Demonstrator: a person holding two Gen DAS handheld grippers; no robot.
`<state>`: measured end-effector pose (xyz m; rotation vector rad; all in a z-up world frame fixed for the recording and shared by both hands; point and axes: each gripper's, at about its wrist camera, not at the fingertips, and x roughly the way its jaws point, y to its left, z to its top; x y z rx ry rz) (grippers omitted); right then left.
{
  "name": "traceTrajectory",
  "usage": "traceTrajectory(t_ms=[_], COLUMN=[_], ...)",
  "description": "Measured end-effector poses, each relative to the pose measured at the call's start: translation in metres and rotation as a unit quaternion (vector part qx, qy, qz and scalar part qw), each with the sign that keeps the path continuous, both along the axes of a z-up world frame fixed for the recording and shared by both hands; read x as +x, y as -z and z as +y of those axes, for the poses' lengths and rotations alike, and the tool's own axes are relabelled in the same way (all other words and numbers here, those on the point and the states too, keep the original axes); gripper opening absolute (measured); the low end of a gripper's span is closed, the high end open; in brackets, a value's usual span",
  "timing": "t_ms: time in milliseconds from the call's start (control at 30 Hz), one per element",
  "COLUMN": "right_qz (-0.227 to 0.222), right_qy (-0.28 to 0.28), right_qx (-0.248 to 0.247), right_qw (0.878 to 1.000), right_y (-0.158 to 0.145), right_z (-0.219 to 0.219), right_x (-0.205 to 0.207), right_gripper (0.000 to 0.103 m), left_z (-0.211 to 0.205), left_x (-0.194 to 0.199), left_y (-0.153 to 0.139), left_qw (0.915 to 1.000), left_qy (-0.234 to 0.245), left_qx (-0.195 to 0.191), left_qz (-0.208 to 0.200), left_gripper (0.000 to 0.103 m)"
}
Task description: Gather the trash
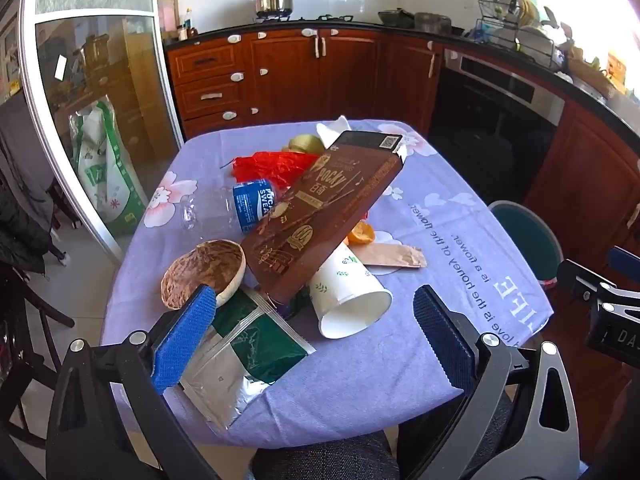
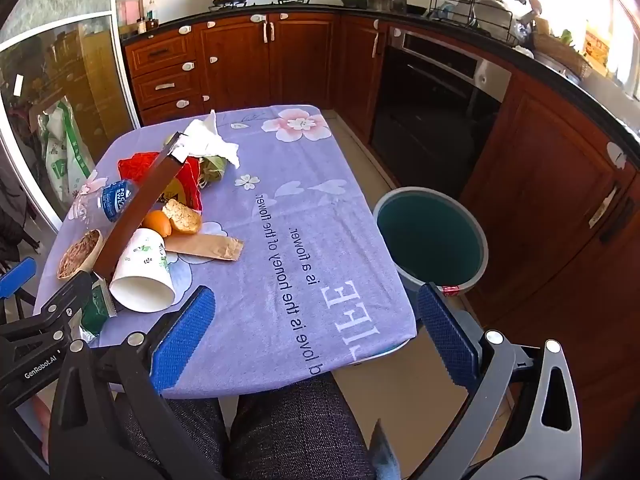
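Note:
A pile of trash lies on the purple flowered tablecloth [image 1: 440,208]. It holds a brown Pocky box [image 1: 320,212] tilted on a white paper cup [image 1: 348,296], a green foil pouch [image 1: 248,344], a coconut shell [image 1: 204,272], a plastic bottle [image 1: 236,204], a red bag [image 1: 272,166], orange peel [image 1: 362,234], a brown paper sleeve [image 1: 392,256] and a white tissue [image 2: 208,136]. My left gripper [image 1: 316,332] is open and empty over the pouch and cup. My right gripper [image 2: 320,332] is open and empty above the table's near edge. A teal bin [image 2: 432,240] stands on the floor to the right of the table.
Wooden kitchen cabinets [image 2: 240,56] and a black oven [image 2: 432,108] run behind and to the right of the table. A glass sliding door [image 1: 88,120] is on the left. My knees in grey trousers [image 2: 296,432] are below the table's near edge.

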<state>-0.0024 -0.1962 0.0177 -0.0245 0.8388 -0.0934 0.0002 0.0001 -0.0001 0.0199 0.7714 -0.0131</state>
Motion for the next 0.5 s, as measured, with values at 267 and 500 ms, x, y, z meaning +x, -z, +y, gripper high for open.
traceTrajectory(t_ms=[267, 500], right_qz=[0.003, 0.000], right_qy=[0.002, 0.005], right_qx=[0.008, 0.006], right_qw=[1.000, 1.000], right_y=[-0.0017, -0.0003], right_z=[-0.0057, -0.0054], right_x=[0.0007, -0.0008], right_gripper=[0.097, 0.097], left_z=[0.0000, 0.0005], left_x=[0.0000, -0.0004], left_y=[0.0000, 0.0012], left_qw=[1.0000, 1.0000], left_qy=[-0.001, -0.003], left_qx=[0.001, 0.003], left_qz=[0.000, -0.003], left_gripper=[0.099, 0.099])
